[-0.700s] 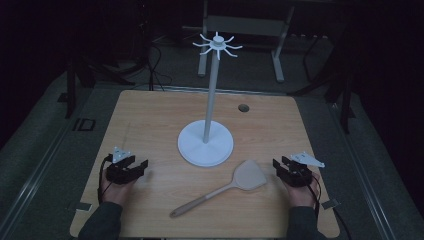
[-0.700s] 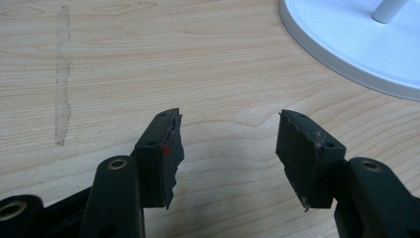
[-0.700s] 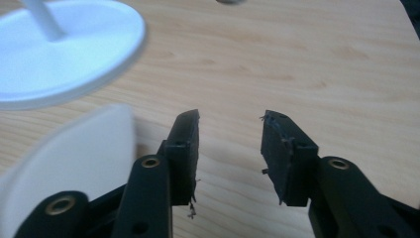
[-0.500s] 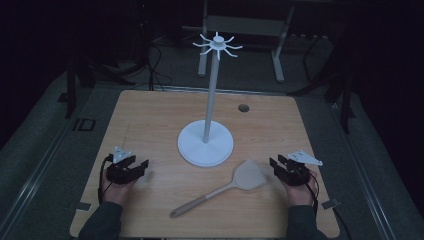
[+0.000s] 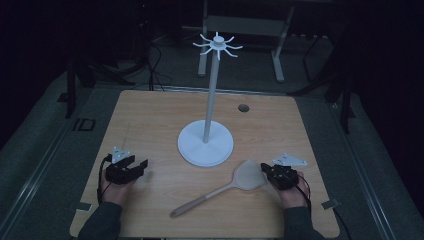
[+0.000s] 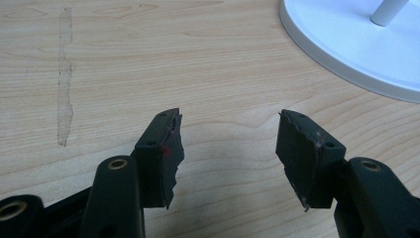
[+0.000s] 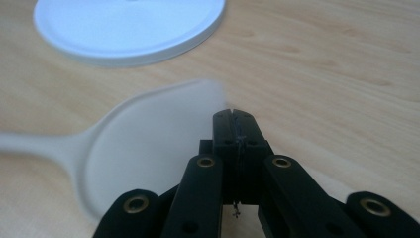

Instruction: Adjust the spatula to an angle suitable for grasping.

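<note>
From above, the spatula (image 5: 227, 187) lies slantwise on the table (image 5: 150, 115), its blade touching the tip of the right gripper (image 5: 267, 171) and its handle running toward the near edge; the left gripper (image 5: 140, 166) is well apart. The left gripper view shows jaws spread over bare wood beside the stand (image 6: 356, 44). In the right gripper view, jaws pressed together and empty sit over the blade's edge.
</note>
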`<state>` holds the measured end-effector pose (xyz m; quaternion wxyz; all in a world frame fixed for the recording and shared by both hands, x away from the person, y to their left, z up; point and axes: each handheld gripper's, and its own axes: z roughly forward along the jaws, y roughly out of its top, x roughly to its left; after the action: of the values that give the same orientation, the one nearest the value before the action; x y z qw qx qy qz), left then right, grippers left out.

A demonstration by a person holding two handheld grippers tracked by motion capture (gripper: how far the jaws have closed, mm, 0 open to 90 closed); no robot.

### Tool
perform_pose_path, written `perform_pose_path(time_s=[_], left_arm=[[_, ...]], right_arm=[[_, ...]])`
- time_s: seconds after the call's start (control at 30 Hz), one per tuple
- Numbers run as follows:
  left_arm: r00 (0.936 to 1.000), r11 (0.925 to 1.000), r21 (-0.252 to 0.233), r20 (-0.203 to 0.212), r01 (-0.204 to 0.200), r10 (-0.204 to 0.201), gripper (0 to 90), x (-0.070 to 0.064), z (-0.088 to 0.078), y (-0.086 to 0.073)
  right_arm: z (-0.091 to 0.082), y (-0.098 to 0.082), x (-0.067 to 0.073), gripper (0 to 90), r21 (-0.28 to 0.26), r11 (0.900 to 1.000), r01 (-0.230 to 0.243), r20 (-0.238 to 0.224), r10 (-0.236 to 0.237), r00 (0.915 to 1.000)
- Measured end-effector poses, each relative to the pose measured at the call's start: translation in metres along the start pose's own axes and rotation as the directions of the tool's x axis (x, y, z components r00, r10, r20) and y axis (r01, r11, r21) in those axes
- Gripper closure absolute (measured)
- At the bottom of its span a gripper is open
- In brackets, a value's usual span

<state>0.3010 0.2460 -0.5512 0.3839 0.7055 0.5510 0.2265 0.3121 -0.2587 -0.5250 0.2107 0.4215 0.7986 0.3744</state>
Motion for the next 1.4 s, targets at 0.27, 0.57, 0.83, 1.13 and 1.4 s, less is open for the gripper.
perform_pose_path(time_s=[0.27,0.57,0.83,1.13,1.4], left_arm=[[1.0000,1.0000,-0.004,0.002,0.002,-0.002,43.4,0.000,-0.001,0.000],[1.0000,1.0000,-0.002,0.002,0.001,-0.001,43.4,0.000,-0.001,0.000],[1.0000,1.0000,-0.001,0.003,0.000,0.000,43.3,0.000,0.000,0.000],[1.0000,1.0000,0.002,0.001,-0.002,0.002,43.3,-0.001,0.000,0.000],[1.0000,1.0000,0.002,0.001,-0.001,0.001,43.3,-0.001,0.000,0.000]], right_arm=[[-0.005,-0.011,0.013,89.6,0.035,0.999,0.036,-0.036,-0.035,0.9987],[-0.016,-0.025,0.020,89.5,0.071,0.997,0.036,-0.047,-0.033,0.9983],[-0.019,-0.034,0.027,89.5,0.107,0.993,0.053,-0.049,-0.048,0.9976],[-0.024,-0.033,0.034,89.5,0.095,0.994,0.061,-0.080,-0.053,0.9954],[-0.029,-0.032,0.041,89.5,0.094,0.993,0.067,-0.107,-0.057,0.9926]])
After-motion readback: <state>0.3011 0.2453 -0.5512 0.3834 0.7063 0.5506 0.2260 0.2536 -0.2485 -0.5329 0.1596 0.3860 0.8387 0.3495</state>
